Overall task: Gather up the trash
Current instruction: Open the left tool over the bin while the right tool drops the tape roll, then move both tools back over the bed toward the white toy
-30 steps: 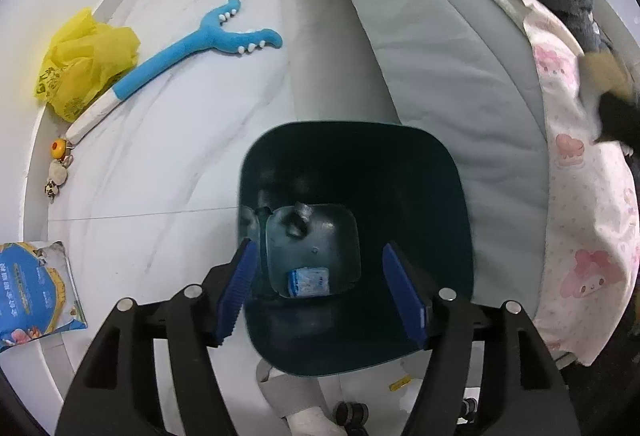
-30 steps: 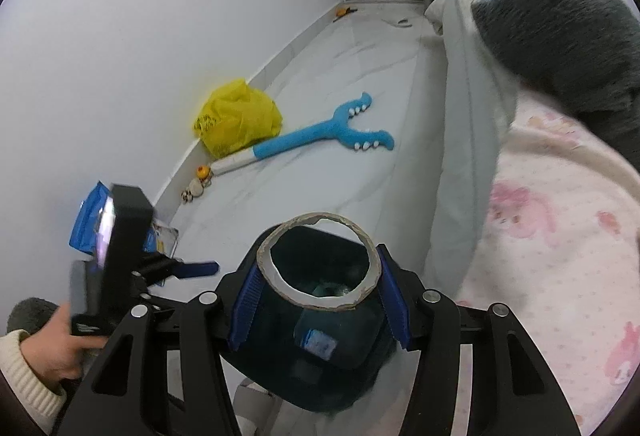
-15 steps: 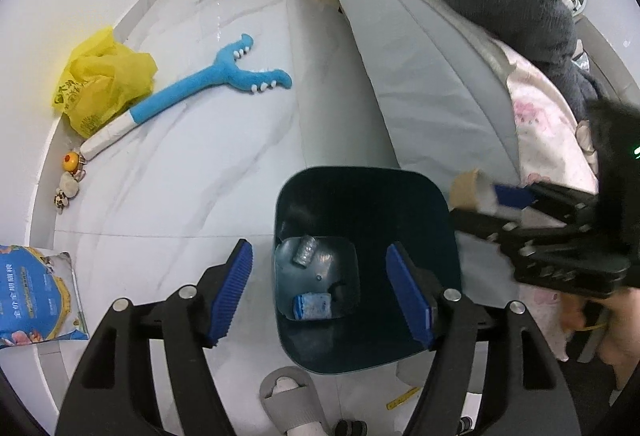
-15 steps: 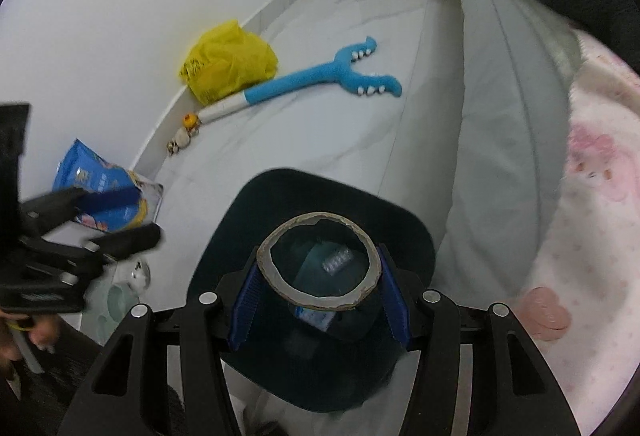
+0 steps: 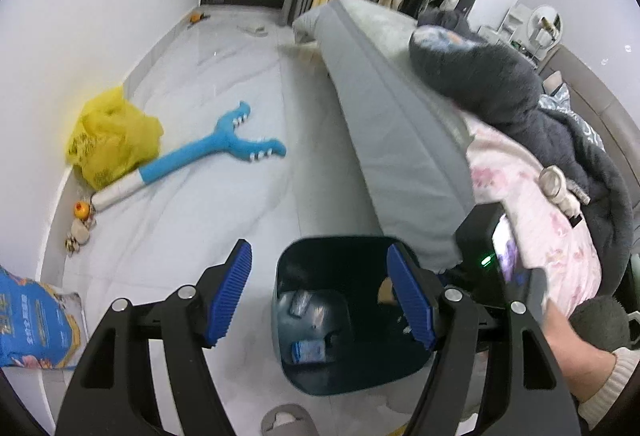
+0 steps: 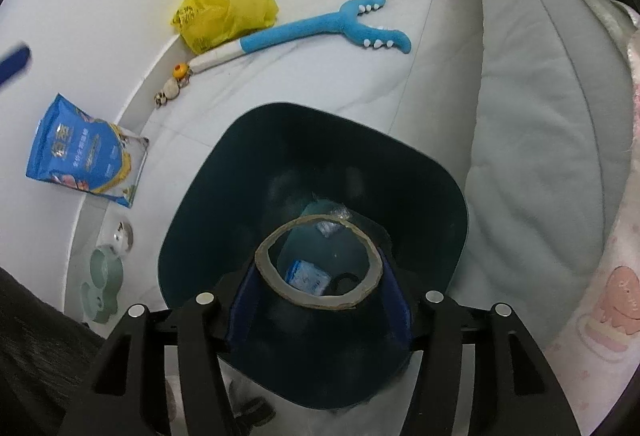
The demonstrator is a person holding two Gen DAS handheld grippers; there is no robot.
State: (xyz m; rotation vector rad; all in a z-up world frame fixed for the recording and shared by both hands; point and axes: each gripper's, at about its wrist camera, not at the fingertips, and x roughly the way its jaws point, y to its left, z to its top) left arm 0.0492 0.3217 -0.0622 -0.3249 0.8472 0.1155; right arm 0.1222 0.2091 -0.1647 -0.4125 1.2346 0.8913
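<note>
My right gripper (image 6: pixel 318 310) points steeply down over the dark teal bin (image 6: pixel 448 196), and the cardboard tape ring (image 6: pixel 266 260) sits between its blue pads, directly above the bin's mouth. These jaws have just been opening, yet the ring's sides appear to rest against both pads; I cannot tell whether they still press on it. Through the ring I see a small blue packet (image 6: pixel 308 278) on the bin floor. My left gripper (image 5: pixel 318 294) hangs with jaws apart and nothing between them, the bin (image 5: pixel 332 248) below it. On the floor at 10 o'clock from the bin lie a yellow plastic bag (image 6: pixel 224 10) and a blue plush toy (image 6: pixel 320 28); a blue pouch (image 6: pixel 80 154) lies at 9 o'clock.
</note>
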